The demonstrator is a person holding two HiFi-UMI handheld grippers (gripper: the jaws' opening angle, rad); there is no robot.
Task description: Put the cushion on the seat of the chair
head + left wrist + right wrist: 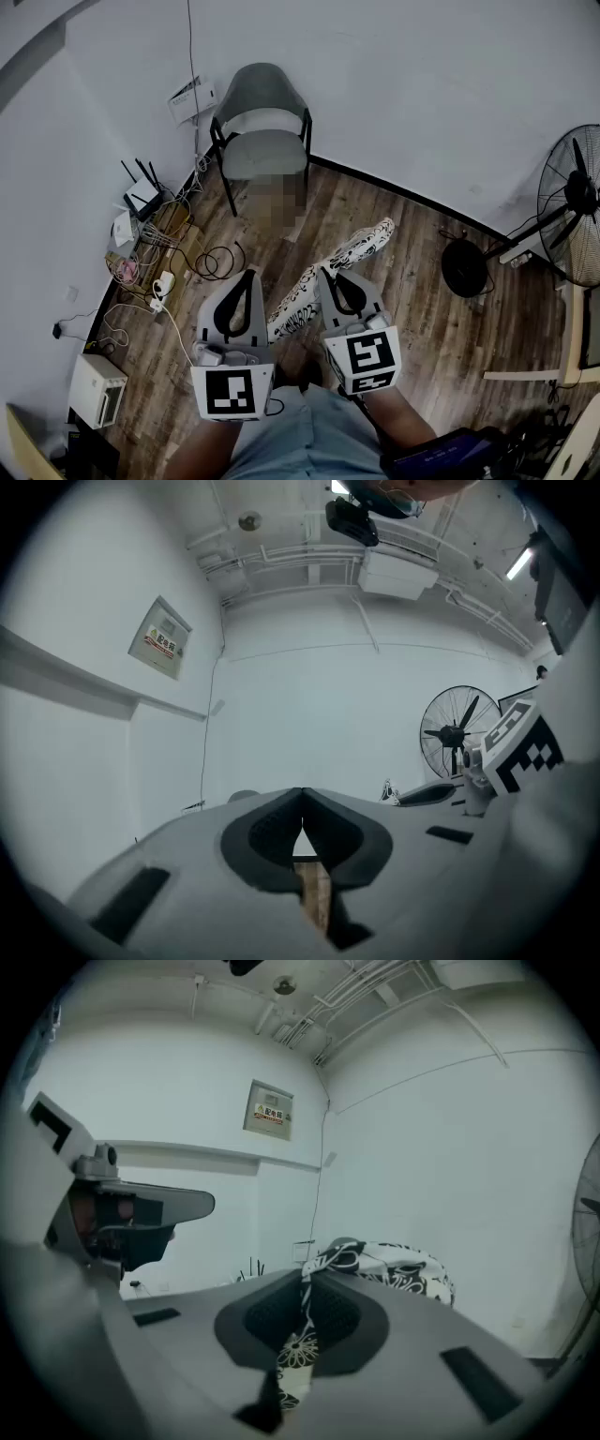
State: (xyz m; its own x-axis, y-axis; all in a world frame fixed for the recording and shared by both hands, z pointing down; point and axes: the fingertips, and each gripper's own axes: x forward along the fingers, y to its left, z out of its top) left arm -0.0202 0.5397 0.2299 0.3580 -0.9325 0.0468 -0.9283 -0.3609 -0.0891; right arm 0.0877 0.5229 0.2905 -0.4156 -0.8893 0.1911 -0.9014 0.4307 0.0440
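**Item: cushion** point(349, 255). Black-and-white flower print, seen edge-on in the head view.

**Location:** in my right gripper point(324, 273), over the wood floor point(412, 309) and well apart from the chair point(263, 120). The seat point(265, 154) is bare.

**Hold:** the right jaws are pressed together on a fold of the printed cover at one edge. The right gripper view shows cloth pinched between the pads and the rest of the cushion bulging ahead of them.

**Left gripper** point(247, 275): jaws together on nothing, just beside the cushion; only floor shows through the gap behind the tips.

**Handling, as I judge it:**
- Light and soft, with no stiffness to speak of. It droops from a single edge grip and may swing.
- The cover is thin, so a pinch could slide or take cloth without filling.
- Not fragile.

**Best hold:** seam or corner, taken deep. I would add the left gripper on the opposite edge to keep it flat for the seat.
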